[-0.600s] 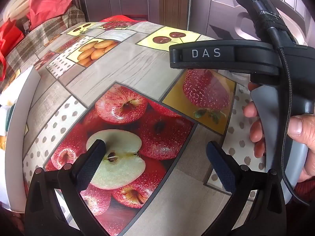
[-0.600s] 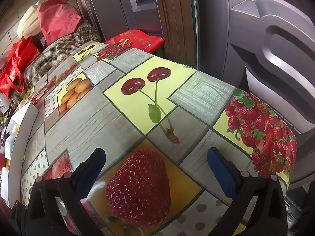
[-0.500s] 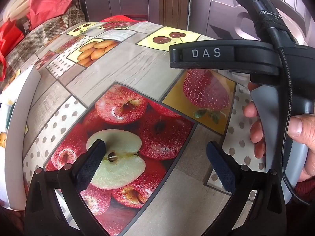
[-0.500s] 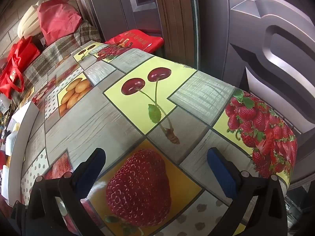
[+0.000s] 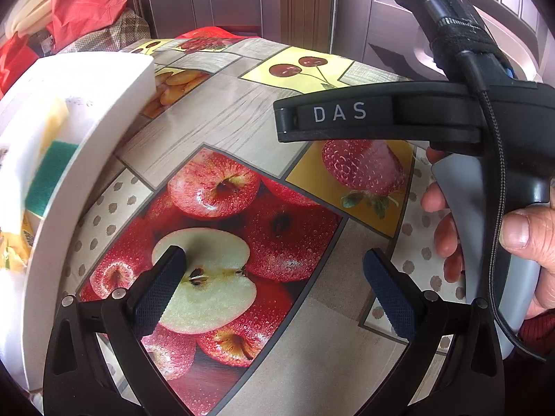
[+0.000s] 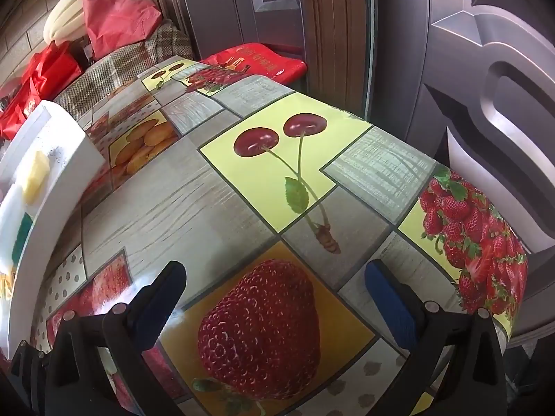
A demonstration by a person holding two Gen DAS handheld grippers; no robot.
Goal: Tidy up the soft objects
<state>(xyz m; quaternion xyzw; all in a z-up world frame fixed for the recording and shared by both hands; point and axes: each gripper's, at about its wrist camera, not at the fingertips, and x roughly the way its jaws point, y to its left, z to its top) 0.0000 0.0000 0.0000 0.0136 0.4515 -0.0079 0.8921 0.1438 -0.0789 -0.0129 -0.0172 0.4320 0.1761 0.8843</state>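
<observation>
A white box [image 5: 86, 145] stands at the left of the fruit-print table; it also shows in the right wrist view [image 6: 52, 187]. Inside it lie soft sponges: a yellow one [image 5: 55, 118] and a green one [image 5: 48, 176], also seen as yellow [image 6: 34, 176] and green [image 6: 20, 235] in the right wrist view. My left gripper [image 5: 274, 287] is open and empty above the apple print, to the right of the box. My right gripper [image 6: 274, 298] is open and empty above the strawberry print; its body [image 5: 381, 114] shows in the left wrist view.
Red bags [image 6: 118, 14] and a checked cloth [image 6: 138, 59] lie beyond the table's far left. A grey door [image 6: 468, 69] stands behind the table's right edge [image 6: 513, 312]. A hand [image 5: 520, 235] holds the right gripper's handle.
The white box has come much further into both views from the left, toward the grippers. Both grippers stay open and nearly still.
</observation>
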